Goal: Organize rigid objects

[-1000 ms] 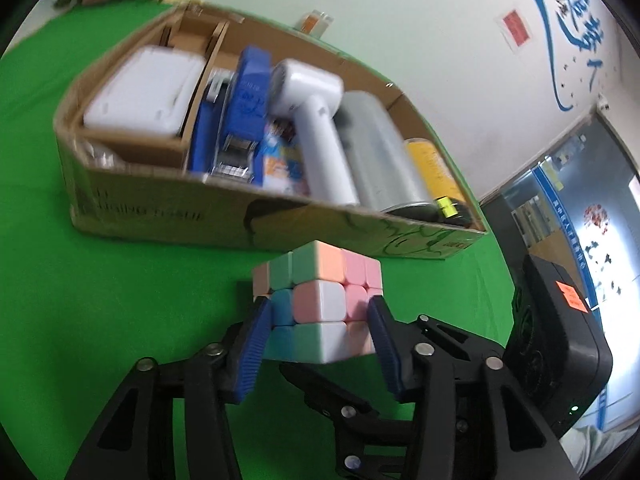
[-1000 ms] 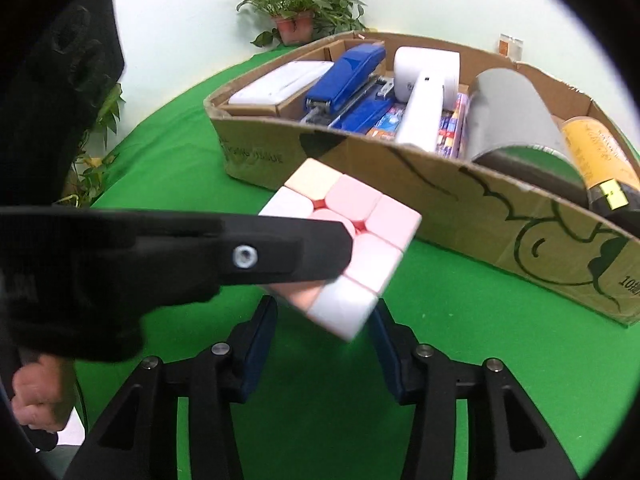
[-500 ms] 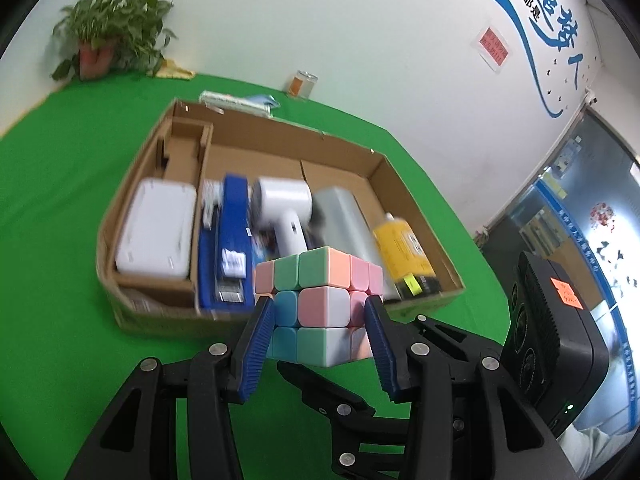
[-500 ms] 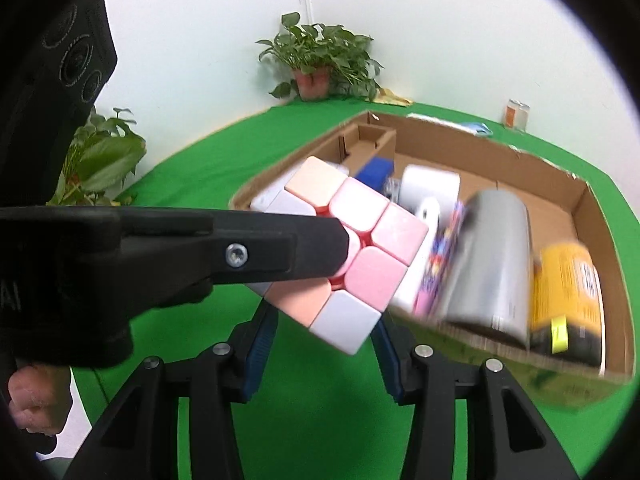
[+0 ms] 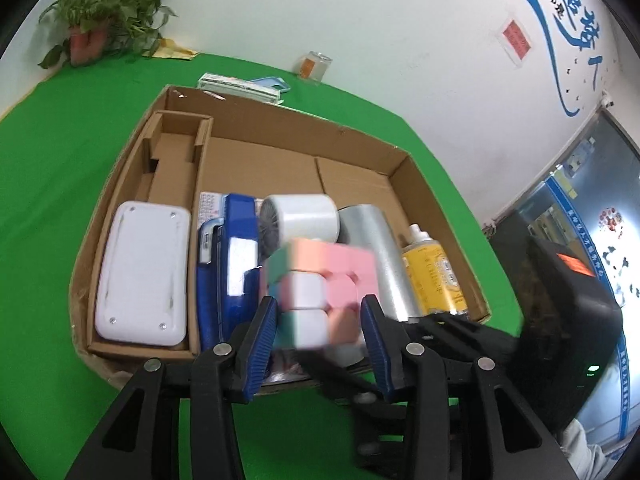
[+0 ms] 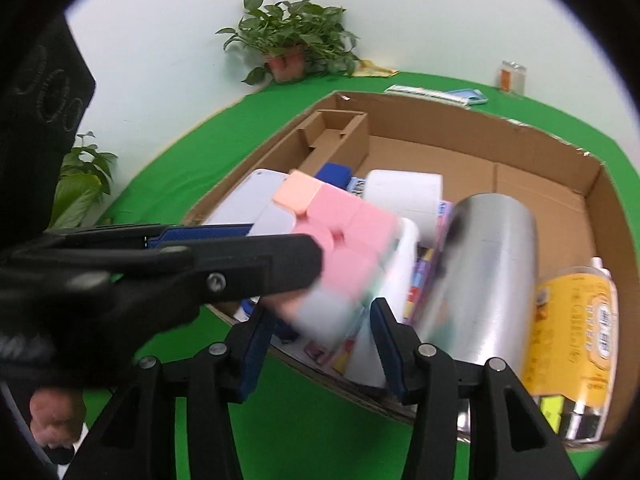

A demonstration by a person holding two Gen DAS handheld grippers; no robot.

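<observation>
Left gripper [image 5: 320, 334] jaws closing, pinching pastel cube [image 5: 320, 292]; right gripper [image 6: 320, 344] jaws opening around it

Bright, even room light in both views, no hard shadows on the green worktop [image 5: 52, 200]. Strong fisheye bend with black vignette at the corners (heavier in the right wrist view). Pastel cube [image 5: 320, 292] motion-blurred in both. Silver cylinder [image 6: 480, 272] smeared, carries soft glare. Cardboard box [image 5: 256, 160] far wall fairly sharp; near edge soft.
</observation>
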